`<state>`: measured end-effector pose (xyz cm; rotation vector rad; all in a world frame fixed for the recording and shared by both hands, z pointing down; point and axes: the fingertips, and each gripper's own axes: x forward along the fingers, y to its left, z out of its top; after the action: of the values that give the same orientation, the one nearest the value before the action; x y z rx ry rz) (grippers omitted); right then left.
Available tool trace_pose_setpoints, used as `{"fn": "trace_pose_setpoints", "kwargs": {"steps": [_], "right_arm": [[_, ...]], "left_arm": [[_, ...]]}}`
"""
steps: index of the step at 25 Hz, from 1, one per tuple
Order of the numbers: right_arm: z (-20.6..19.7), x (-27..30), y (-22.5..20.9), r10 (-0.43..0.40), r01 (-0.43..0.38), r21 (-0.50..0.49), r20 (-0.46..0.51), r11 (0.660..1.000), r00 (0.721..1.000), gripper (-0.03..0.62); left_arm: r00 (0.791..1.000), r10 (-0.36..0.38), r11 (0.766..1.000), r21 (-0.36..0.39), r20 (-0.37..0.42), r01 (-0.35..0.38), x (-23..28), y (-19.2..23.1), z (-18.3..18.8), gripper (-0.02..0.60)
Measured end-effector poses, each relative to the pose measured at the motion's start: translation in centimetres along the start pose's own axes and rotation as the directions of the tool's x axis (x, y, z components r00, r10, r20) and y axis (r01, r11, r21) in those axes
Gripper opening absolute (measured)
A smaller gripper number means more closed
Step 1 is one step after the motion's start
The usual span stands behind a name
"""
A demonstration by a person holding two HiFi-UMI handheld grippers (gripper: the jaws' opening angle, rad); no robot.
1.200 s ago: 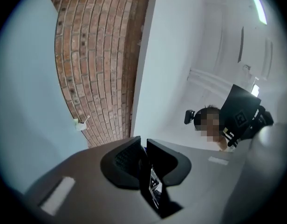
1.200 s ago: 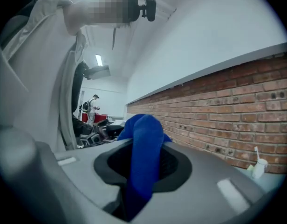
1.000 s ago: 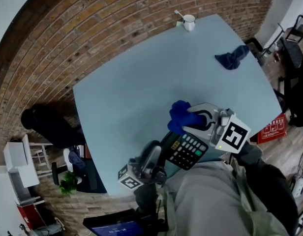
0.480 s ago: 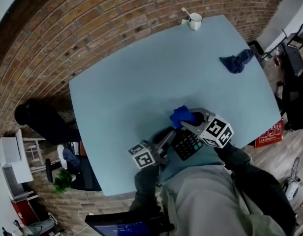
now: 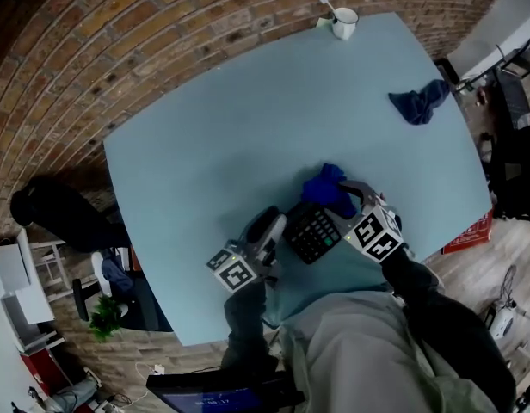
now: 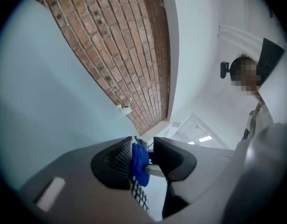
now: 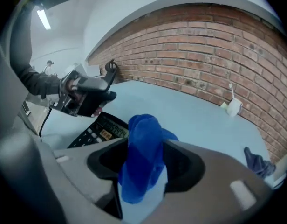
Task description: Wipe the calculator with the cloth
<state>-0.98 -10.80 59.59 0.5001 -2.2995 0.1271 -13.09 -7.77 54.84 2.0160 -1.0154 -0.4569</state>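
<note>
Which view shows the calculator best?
The head view: the calculator shows almost whole. The right gripper view shows its display and some keys; the left gripper view shows only a sliver of it.

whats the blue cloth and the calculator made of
The blue cloth looks like soft fabric, maybe microfibre: matte, and it bunches in limp folds. The calculator is likely hard plastic: a dark, rigid, flat body with raised keys.
</note>
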Motion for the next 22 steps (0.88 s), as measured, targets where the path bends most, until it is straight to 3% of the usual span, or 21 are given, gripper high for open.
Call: {"fn": "trace_pose_setpoints", "kwargs": {"steps": [3, 6, 9, 12, 16, 22], "right_arm": [[-1.0, -1.5, -0.8, -0.034, 0.034, -0.013, -0.044, 0.999, 0.998, 0.227], [-1.0, -3.7, -1.1, -0.070, 0.070, 0.022, 0.007, 0.997, 0.997, 0.227], [0.4, -6.3, 0.0, -0.081, 0.058, 0.144, 0.164, 0.988, 0.983, 0.136], [1.5, -8.1, 2.0, -0.048, -0.063, 0.332, 0.316, 0.941, 0.947, 0.004], [0.0, -7.7, 4.1, 0.000, -0.182, 0.474, 0.358, 0.862, 0.934, 0.002], [-1.0, -9.1, 5.5, 0.002, -0.211, 0.511, 0.378, 0.834, 0.926, 0.002]], "left_arm": [[0.997, 0.051, 0.998, 0.042, 0.061, -0.054, -1.9, 0.2, 2.0, 0.167], [0.988, 0.127, 0.985, 0.109, 0.092, -0.137, -4.1, 0.3, 2.8, 0.156], [0.970, 0.204, 0.962, 0.155, 0.132, -0.223, -6.5, -0.2, 2.4, 0.032], [0.965, 0.207, 0.971, 0.087, 0.161, -0.223, -7.9, -1.3, 0.5, 0.003], [0.958, 0.216, 0.976, -0.015, 0.191, -0.217, -8.5, -2.7, -2.6, 0.003], [0.972, 0.164, 0.986, -0.030, 0.170, -0.161, -7.8, -6.8, -5.4, 0.003]]}}
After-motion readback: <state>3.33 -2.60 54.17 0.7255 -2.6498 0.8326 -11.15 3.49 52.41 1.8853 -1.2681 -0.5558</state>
